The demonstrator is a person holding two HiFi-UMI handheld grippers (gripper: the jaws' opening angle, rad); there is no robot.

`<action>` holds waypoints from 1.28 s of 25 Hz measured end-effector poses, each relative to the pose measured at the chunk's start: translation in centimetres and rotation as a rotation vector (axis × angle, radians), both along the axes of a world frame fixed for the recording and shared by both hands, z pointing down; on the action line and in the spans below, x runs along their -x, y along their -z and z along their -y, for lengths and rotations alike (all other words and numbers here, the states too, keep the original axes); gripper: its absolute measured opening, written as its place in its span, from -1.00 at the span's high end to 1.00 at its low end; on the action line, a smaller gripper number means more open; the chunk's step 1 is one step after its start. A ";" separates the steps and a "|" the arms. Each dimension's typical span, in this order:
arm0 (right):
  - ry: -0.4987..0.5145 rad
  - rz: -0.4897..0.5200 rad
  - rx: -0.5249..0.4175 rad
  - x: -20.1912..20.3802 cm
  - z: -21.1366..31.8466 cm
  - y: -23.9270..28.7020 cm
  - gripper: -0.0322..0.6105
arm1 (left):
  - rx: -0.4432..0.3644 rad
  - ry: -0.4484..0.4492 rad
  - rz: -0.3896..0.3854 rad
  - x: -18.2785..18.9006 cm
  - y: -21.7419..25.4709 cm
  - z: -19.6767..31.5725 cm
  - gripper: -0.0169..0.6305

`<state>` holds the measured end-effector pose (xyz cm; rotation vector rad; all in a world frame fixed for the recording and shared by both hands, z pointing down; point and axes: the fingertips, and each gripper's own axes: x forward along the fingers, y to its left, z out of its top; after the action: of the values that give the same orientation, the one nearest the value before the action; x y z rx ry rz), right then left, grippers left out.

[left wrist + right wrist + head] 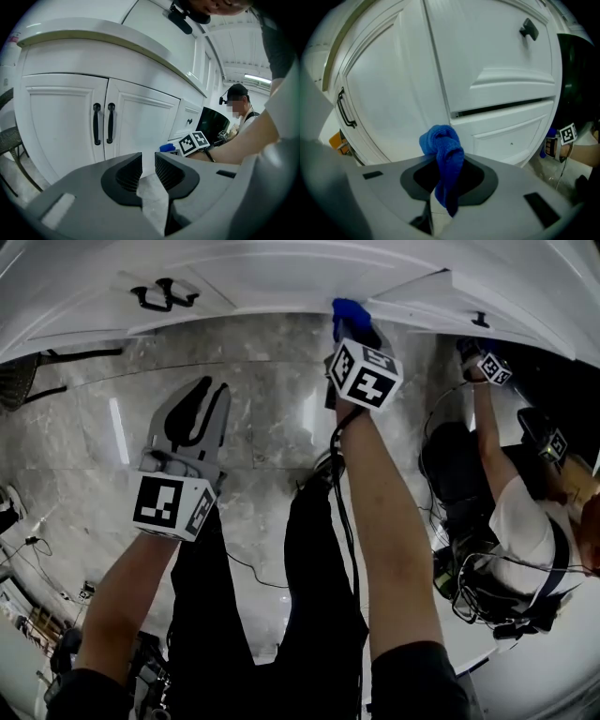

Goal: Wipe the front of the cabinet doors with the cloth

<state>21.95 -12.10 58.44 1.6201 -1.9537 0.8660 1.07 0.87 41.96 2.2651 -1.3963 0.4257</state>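
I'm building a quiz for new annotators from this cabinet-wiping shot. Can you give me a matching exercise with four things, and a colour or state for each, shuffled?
Things:
1. left gripper
2. right gripper
3. cloth
4. door handles

States:
a. black, upright, side by side
b. blue, bunched up
c. jaws apart, nothing between them
d. shut on the cloth

Pairs: 1-c, 2-d, 3-b, 4-a

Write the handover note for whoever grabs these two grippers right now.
Left gripper: jaws slightly apart, empty, held back from the cabinet.
Right gripper: shut on the bunched blue terry cloth, close to the white panelled cabinet door.
Done: cannot tell which areas have been wiped.
Left: wipe the door fronts, including the pair with black bar handles.
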 end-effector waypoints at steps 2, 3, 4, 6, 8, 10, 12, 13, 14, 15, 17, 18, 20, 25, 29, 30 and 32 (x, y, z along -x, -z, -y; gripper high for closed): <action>-0.022 0.006 -0.002 -0.9 -0.1 0.0 0.65 | 0.000 0.000 -0.004 -0.2 -0.1 -0.1 0.68; -0.027 0.006 -0.001 -1.0 -0.2 -0.1 0.65 | 0.004 0.003 -0.006 0.0 -0.3 -0.2 0.68; -0.029 0.004 0.002 -0.7 -0.3 -0.2 0.65 | 0.009 0.007 -0.007 0.3 -0.5 -0.3 0.68; -0.028 0.005 0.008 0.1 -0.8 -0.2 0.65 | 0.020 0.017 -0.010 1.1 -1.0 -0.5 0.68; -0.021 0.014 0.009 1.3 -1.5 0.2 0.65 | 0.025 0.028 -0.012 1.8 -1.1 -0.7 0.68; 0.013 0.028 0.005 3.4 -2.2 0.9 0.65 | 0.025 0.033 -0.008 2.5 -0.5 -1.0 0.68; 0.068 0.040 -0.003 6.6 -3.0 1.6 0.65 | 0.024 0.031 -0.002 3.4 0.2 -1.3 0.68; 0.097 0.047 -0.006 8.5 -3.3 1.8 0.65 | 0.023 0.025 0.000 4.0 0.6 -1.4 0.68; 0.125 0.053 -0.010 10.5 -3.6 1.8 0.65 | 0.022 0.016 0.003 4.6 0.9 -1.5 0.68; 0.151 0.059 -0.013 12.5 -3.8 1.8 0.65 | 0.020 0.002 0.007 5.3 1.1 -1.7 0.68; 0.188 0.076 -0.019 16.5 -3.9 1.5 0.65 | 0.015 -0.025 0.019 6.8 1.5 -2.0 0.68; 0.200 0.089 -0.020 18.4 -4.0 1.4 0.65 | 0.014 -0.034 0.028 7.7 1.6 -2.2 0.68; 0.215 0.120 -0.009 21.6 -4.1 0.8 0.65 | 0.017 -0.037 0.046 9.2 1.6 -2.7 0.68; 0.201 0.143 0.067 23.8 -3.2 -1.0 0.65 | 0.027 0.013 0.056 10.8 1.1 -2.7 0.68; 0.252 0.037 0.059 20.1 -1.9 -1.6 0.65 | 0.024 0.018 0.046 9.7 0.5 -2.4 0.68; 0.253 0.008 0.057 18.5 -1.7 -1.9 0.65 | 0.025 0.014 0.044 9.1 0.3 -2.4 0.68; 0.230 -0.038 0.061 14.5 -1.1 -2.6 0.65 | 0.026 0.009 0.042 7.8 -0.1 -2.3 0.68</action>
<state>7.46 -11.03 61.00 1.3358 -2.0180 0.7895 -6.74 3.18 42.07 2.2398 -1.4133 0.4889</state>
